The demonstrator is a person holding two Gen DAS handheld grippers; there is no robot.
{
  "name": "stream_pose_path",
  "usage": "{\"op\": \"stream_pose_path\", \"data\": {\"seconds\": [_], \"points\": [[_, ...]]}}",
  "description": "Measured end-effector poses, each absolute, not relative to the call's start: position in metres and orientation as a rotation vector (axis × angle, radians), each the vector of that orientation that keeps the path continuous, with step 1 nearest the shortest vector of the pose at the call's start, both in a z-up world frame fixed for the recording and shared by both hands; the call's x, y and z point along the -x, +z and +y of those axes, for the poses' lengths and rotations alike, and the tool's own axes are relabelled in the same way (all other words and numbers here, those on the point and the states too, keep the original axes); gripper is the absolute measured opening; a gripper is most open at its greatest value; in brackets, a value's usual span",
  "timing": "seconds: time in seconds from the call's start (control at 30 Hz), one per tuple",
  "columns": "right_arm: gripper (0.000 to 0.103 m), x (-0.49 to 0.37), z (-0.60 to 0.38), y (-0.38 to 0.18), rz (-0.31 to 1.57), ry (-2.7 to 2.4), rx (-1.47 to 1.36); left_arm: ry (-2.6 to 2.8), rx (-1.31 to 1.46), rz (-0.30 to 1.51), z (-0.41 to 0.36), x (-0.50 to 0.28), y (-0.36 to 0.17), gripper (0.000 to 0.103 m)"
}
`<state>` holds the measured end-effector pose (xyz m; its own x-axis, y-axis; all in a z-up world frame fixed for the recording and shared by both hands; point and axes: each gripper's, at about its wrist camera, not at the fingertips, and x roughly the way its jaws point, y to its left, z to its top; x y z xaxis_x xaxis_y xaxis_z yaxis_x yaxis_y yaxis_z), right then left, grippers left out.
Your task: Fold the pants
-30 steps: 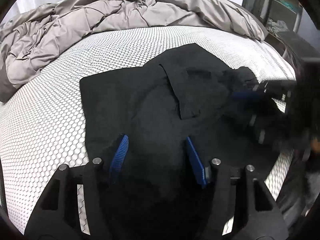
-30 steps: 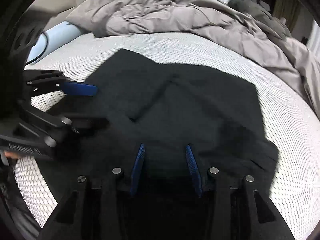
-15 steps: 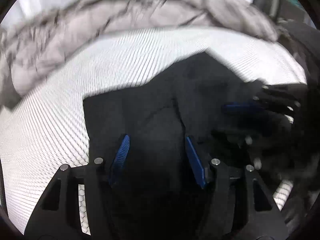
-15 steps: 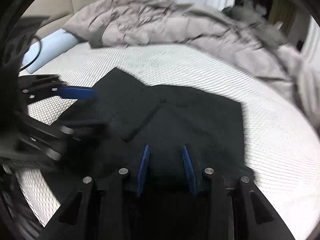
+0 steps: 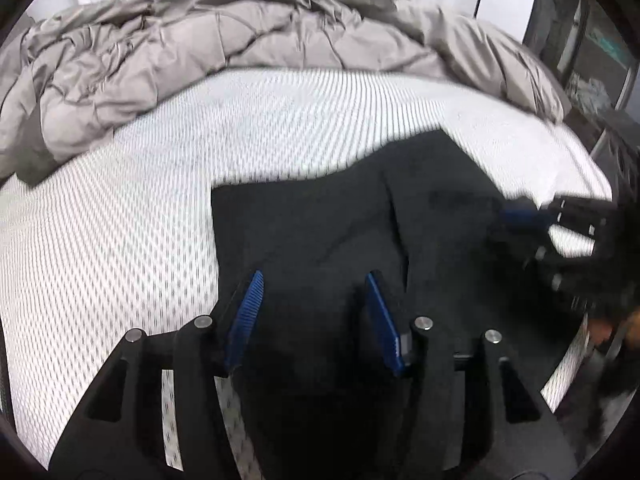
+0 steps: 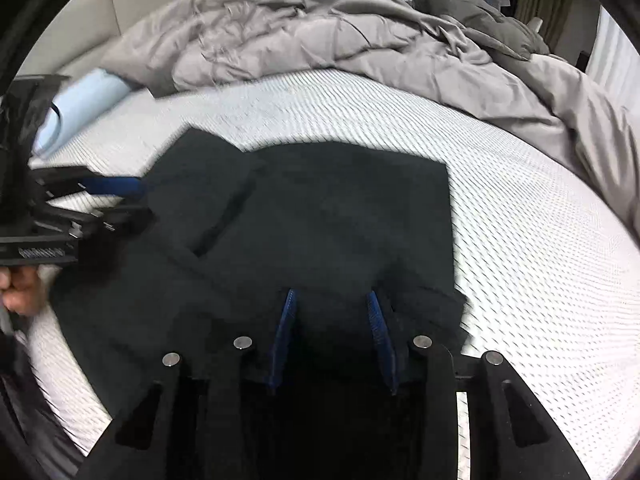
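My left gripper [image 5: 314,280] hangs released, its blue pads spread wide over the black pants [image 5: 328,232], which lie partly folded on the bed [image 5: 120,220] just ahead of it. My right gripper [image 6: 332,296] is likewise released above the pants' near edge. A grey duvet [image 6: 320,40] is bunched well beyond both grippers.

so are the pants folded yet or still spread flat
Partly folded: the black pants lie on the mattress as a compact squarish shape with one layer overlapping another along a visible edge. Both grippers sit open over them.
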<state>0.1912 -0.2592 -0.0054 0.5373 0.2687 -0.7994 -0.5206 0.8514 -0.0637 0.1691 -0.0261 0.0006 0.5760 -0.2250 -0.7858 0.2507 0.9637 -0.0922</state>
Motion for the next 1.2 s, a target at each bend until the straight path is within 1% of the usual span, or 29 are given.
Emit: {"op": "stream_pose_path", "data": {"seconds": [0.1,0.17,0.23,0.33,0.4,0.47,0.53,0.6,0.73,0.8,0.87,0.9,1.0,1.1,1.17,1.2], "points": [[0.039,-0.212,-0.234,-0.007,0.893,0.496,0.287,-0.269,-0.017,0.973,-0.031,-0.208,-0.009,0.05],[0.04,-0.218,-0.226,-0.023,0.942,0.493,0.317,-0.275,-0.052,1.007,-0.034,-0.223,-0.018,0.051],[0.04,-0.217,-0.223,-0.036,0.945,0.455,0.422,-0.3,-0.046,1.004,-0.03,-0.222,-0.019,0.05],[0.041,-0.214,-0.25,-0.031,0.941,0.359,0.463,-0.281,-0.056,1.007,-0.022,-0.212,-0.017,0.051],[0.039,-0.21,-0.269,-0.026,0.958,0.378,0.41,-0.27,-0.037,1.006,-0.018,-0.21,-0.013,0.051],[0.039,-0.203,-0.274,-0.019,0.943,0.396,0.397,-0.242,-0.034,0.988,-0.019,-0.201,-0.002,0.046],[0.039,-0.198,-0.268,-0.008,0.914,0.389,0.397,-0.259,-0.009,0.937,-0.023,-0.202,0.011,0.046],[0.04,-0.203,-0.255,-0.001,0.894,0.448,0.345,-0.27,0.0,0.915,-0.028,-0.214,0.014,0.046],[0.042,-0.229,-0.227,-0.01,0.907,0.448,0.286,-0.211,-0.033,0.988,-0.045,-0.237,-0.012,0.046],[0.042,-0.238,-0.218,-0.027,0.954,0.444,0.334,-0.224,-0.032,0.99,-0.043,-0.238,-0.017,0.046],[0.042,-0.235,-0.221,-0.03,0.964,0.447,0.364,-0.22,-0.066,0.983,-0.039,-0.23,-0.014,0.046],[0.042,-0.233,-0.228,-0.028,0.976,0.415,0.38,-0.211,-0.063,0.986,-0.035,-0.224,-0.014,0.048],[0.042,-0.226,-0.252,-0.025,0.969,0.337,0.424,-0.188,-0.027,0.977,-0.023,-0.203,-0.007,0.047],[0.042,-0.209,-0.262,-0.008,0.926,0.384,0.372,-0.22,-0.019,0.904,-0.011,-0.176,0.012,0.047],[0.042,-0.19,-0.257,0.007,0.868,0.474,0.329,-0.287,0.005,0.862,-0.017,-0.154,0.022,0.047],[0.043,-0.184,-0.25,0.009,0.871,0.533,0.31,-0.336,0.004,0.87,-0.026,-0.147,0.021,0.047]]}}
